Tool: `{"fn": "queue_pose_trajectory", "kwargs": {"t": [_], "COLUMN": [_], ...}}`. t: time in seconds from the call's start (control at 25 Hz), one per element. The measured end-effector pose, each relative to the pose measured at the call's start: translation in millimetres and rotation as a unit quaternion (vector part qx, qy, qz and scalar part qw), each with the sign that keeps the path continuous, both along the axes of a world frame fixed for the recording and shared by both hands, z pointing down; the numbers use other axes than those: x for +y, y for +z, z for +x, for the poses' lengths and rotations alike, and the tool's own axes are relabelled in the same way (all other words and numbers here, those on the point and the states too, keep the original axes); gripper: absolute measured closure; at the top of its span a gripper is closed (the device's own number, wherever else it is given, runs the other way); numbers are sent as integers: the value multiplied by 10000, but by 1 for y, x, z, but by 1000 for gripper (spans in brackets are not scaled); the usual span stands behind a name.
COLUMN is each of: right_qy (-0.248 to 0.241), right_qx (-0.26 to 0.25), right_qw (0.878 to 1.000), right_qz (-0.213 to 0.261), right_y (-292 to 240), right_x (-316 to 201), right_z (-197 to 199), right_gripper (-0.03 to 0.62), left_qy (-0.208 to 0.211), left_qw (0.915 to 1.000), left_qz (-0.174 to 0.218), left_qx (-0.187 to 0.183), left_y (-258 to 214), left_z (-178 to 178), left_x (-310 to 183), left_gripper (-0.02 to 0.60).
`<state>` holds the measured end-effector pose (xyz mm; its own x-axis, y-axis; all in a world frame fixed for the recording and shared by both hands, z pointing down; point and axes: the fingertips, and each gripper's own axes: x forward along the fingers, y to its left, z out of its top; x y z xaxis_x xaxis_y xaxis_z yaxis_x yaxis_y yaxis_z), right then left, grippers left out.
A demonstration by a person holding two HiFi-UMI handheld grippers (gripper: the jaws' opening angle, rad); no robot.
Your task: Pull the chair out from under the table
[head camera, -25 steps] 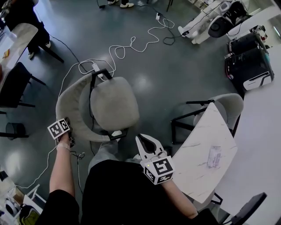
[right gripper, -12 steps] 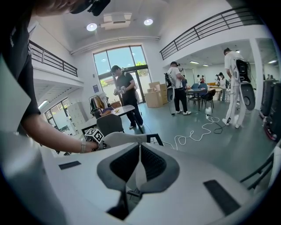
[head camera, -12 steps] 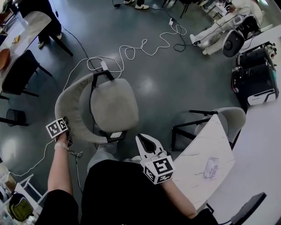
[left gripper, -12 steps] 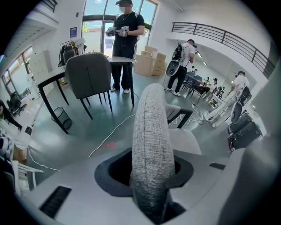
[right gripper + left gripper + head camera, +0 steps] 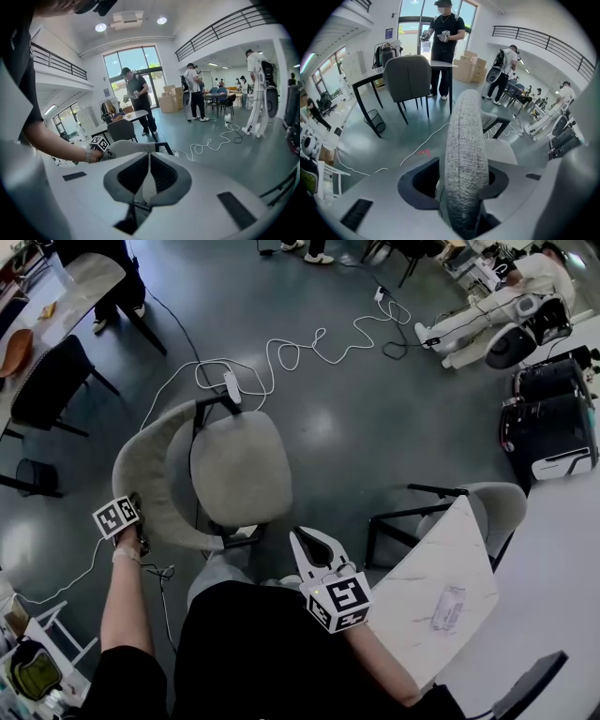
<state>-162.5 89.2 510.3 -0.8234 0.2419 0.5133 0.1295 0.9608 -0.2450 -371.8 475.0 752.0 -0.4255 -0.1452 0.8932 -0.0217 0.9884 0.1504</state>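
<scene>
Grey floor (image 5: 375, 409), open room | chair (image 5: 230, 470) stands clear of the table (image 5: 441, 559) | our left gripper (image 5: 139, 526) is opening round its padded backrest (image 5: 465, 140), right gripper (image 5: 148, 161) closed, empty | looks light, stiff-framed; we'd grab that rim.

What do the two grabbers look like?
Both are white with dark grey pads: the left gripper, its jaws opening around the chair back, and the right gripper. Each carries a cube of black-and-white square markers. The person wears a black short-sleeved top and a pale wristband.
</scene>
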Motion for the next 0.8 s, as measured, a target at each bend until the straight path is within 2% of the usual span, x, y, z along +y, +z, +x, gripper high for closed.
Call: {"fn": "queue_pose_trajectory", "kwargs": {"t": [0.2,0.44,0.68,0.8], "right_qy": [62,174,320,362], "right_qx": [8,-9,-10,-22], "right_qw": [10000,9998,9995,9993], "right_qz": [18,58,8,-3], "right_y": [0,-1,0,-1], "right_x": [-3,-8,-10,-10], "right_z": [3,15,20,23], "right_gripper": [574,574,574,574], "left_qy": [-17,465,466,355], "left_qw": [10000,9988,9981,9984], "left_qz": [-48,-162,-396,-389], "left_qx": [-26,44,-68,-197], "left_y": [0,-5,-18,-31], "left_z": [-1,3,0,-1], "left_x": [7,4,7,9], "left_gripper": [376,364,364,364]}}
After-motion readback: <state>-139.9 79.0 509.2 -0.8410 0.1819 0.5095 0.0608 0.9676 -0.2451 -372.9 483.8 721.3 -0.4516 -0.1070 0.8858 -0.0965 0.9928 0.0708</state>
